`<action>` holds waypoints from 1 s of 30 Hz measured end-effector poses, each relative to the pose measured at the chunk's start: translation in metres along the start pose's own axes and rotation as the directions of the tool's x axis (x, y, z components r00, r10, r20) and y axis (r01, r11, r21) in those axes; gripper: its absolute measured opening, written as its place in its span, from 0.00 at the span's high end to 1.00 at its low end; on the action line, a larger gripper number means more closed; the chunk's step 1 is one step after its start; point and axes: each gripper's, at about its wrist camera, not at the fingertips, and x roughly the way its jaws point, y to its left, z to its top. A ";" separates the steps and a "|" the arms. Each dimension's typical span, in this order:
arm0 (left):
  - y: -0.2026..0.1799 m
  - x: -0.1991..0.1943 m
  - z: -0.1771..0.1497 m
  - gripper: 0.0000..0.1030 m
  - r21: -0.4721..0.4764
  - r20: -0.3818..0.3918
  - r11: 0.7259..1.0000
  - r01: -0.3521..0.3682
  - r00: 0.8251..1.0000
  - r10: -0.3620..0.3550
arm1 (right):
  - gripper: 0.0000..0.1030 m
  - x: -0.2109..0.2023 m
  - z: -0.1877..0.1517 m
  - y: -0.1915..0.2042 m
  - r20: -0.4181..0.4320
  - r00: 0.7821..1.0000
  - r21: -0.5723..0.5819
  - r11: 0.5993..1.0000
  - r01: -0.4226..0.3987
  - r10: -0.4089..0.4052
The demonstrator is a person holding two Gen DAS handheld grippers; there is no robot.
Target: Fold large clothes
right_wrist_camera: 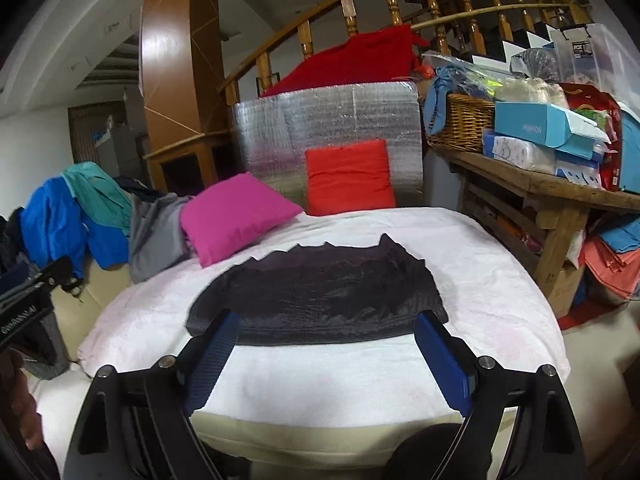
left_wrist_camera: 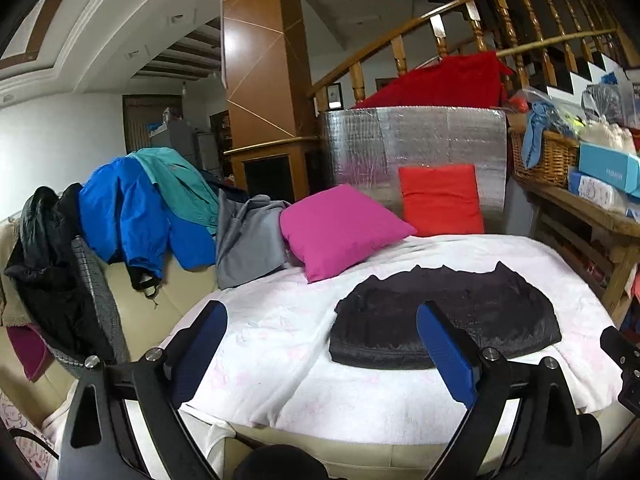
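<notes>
**Observer:** Where is the garment?

**Operator:** I see the dark grey quilted garment [left_wrist_camera: 444,320] folded into a flat bundle on the white fluffy blanket [left_wrist_camera: 280,344] that covers the bed. It lies nearer the right side of the blanket, in front of the magenta square cushion [left_wrist_camera: 340,230] and the orange-red cushion [left_wrist_camera: 440,200], which leans on a silver foil panel [left_wrist_camera: 408,140].

**Observer:** And your grippers?

**Operator:** My left gripper [left_wrist_camera: 322,344] has its blue pads [left_wrist_camera: 444,356] wide apart, with nothing between them; it hangs above the blanket's near edge. My right gripper [right_wrist_camera: 326,354] is likewise spread and empty, clear of the garment.

**Observer:** Anything else?

**Operator:** A blue jacket [left_wrist_camera: 120,216], a teal one [left_wrist_camera: 180,188] and a grey piece [left_wrist_camera: 248,240] are heaped to the left.
</notes>
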 end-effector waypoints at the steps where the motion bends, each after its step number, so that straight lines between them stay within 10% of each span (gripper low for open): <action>1: 0.001 -0.004 0.000 0.07 0.000 0.001 1.000 -0.002 1.000 0.002 | 0.11 -0.004 0.000 0.003 0.003 1.000 -0.003 1.000 0.003 -0.003; 30: 0.012 -0.029 -0.003 0.07 0.012 0.038 0.999 -0.037 0.999 0.036 | 0.11 -0.019 0.001 0.026 0.030 0.999 -0.057 0.998 0.018 -0.016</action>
